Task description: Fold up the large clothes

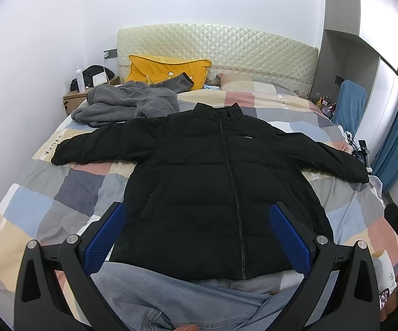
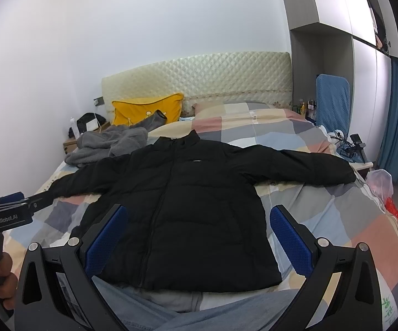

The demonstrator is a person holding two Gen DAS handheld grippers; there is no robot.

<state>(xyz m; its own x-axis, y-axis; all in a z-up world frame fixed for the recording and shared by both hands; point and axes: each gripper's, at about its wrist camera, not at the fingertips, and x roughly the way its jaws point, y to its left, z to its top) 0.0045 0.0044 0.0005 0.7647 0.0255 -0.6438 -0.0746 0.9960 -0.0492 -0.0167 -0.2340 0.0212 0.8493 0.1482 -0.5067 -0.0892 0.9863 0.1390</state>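
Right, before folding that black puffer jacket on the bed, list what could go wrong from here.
1. The black puffer jacket looks thick and puffy, so a folded sleeve may spring back open.
2. Its left sleeve lies right beside the grey fleece garment; swinging that sleeve inward could snag or drag the fleece.
3. The right sleeve cuff ends near the bed edge by a plastic bag and cables; the right gripper might catch those.

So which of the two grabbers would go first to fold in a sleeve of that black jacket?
Neither clearly. Both the left gripper and the right gripper are open, hovering over the hem of the black jacket, each nearer its own side's sleeve. Probably left for the left sleeve, right for the right sleeve.
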